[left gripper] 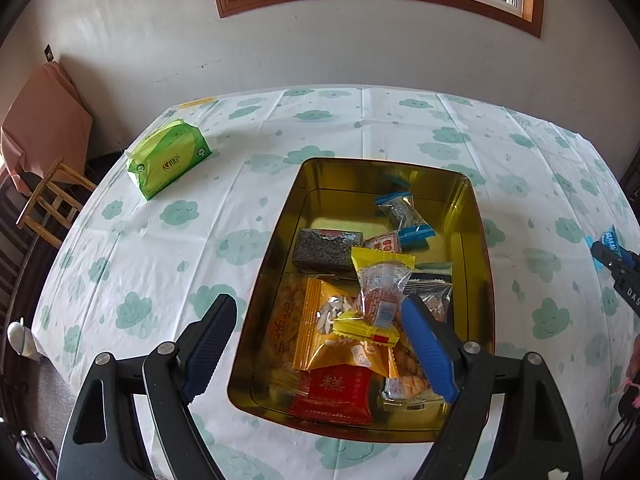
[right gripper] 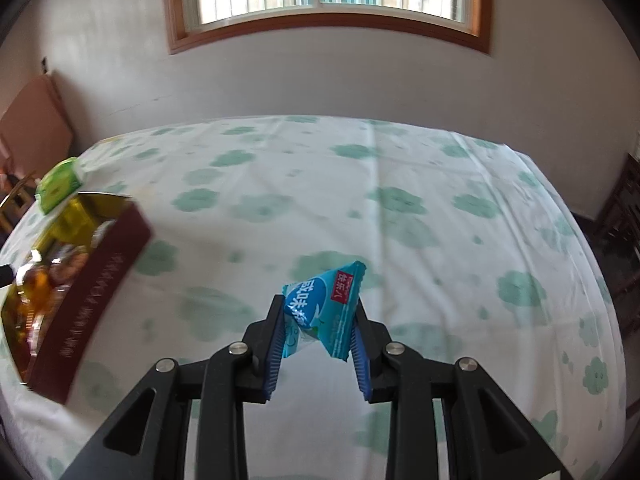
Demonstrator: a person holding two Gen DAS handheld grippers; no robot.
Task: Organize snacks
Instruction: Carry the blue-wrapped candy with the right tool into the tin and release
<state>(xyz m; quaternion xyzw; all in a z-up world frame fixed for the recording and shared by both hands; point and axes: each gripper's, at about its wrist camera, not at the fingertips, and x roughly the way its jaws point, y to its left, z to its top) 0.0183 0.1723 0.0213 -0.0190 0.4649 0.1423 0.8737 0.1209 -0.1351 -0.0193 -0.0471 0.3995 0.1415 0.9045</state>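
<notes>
Small blue plastic snack packet (right gripper: 320, 312), pinched upright in the right hand-held gripper (right gripper: 318, 344).
Its long axis tilts up-right; left hand-held gripper (left gripper: 316, 344) gapes empty above the gold rectangular tin (left gripper: 478, 240).

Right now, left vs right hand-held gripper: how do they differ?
The left hand-held gripper stands open and empty; the right hand-held gripper is shut on a blue snack packet. The left hangs over the snack-filled gold tin; the right is over bare tablecloth beside it. Both have black arms and blue ribbed pads.
</notes>
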